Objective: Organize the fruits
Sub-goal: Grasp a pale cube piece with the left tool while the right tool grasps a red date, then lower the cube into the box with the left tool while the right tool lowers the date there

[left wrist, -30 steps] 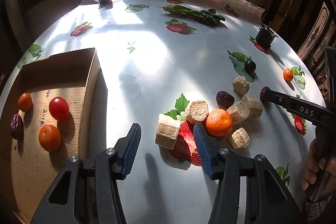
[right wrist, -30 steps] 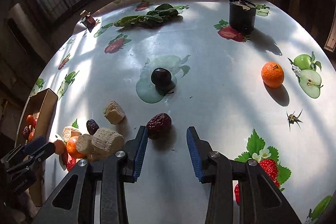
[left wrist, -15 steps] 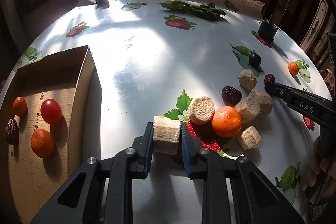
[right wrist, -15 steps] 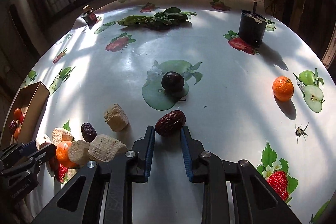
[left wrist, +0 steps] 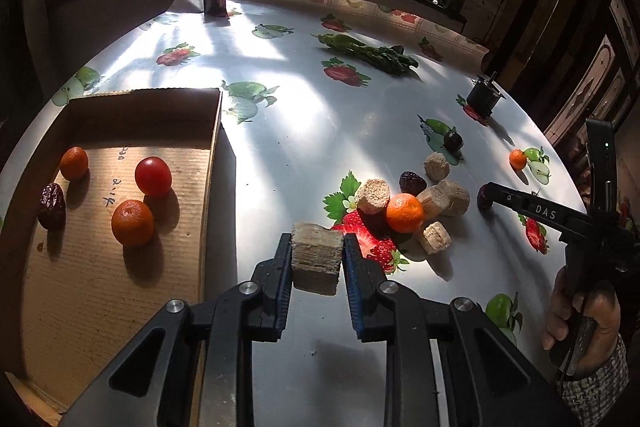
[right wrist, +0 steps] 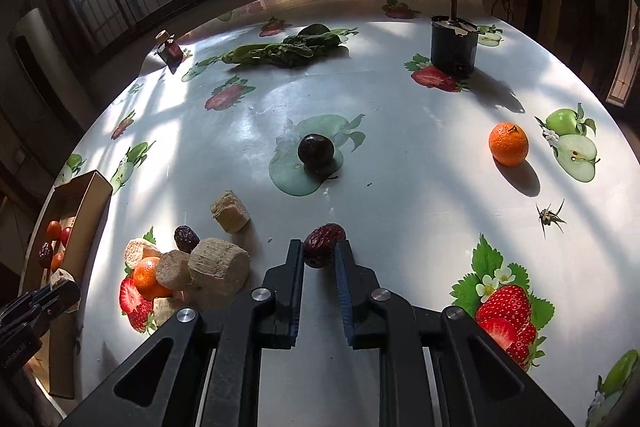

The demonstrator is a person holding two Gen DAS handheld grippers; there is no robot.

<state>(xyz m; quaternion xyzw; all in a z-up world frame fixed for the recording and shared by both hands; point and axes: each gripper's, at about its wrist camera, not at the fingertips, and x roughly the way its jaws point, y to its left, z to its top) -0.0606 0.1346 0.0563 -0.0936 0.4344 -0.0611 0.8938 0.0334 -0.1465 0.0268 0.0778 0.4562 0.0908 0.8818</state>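
My left gripper (left wrist: 316, 247) is shut on a tan sugarcane chunk (left wrist: 316, 257) and holds it above the table, just right of the cardboard box (left wrist: 212, 163). The box holds two oranges (left wrist: 132, 223), a red tomato (left wrist: 153, 176) and a red date (left wrist: 52, 206). My right gripper (right wrist: 320, 253) is shut on a dark red date (right wrist: 322, 243) at the table surface. A pile with an orange (left wrist: 405, 213), another date (left wrist: 412, 182) and several cane chunks (left wrist: 452, 191) lies between the grippers. A dark plum (right wrist: 315, 150) and a lone orange (right wrist: 508, 143) lie farther out.
Leafy greens (right wrist: 286, 47), a small dark jar (right wrist: 170, 47) and a black container (right wrist: 454, 45) stand toward the far edge. The tablecloth (right wrist: 400, 187) has printed fruit pictures. Windows run behind the table.
My left gripper closed on the cane chunk and lifted it toward the box. My right gripper closed on the red date.
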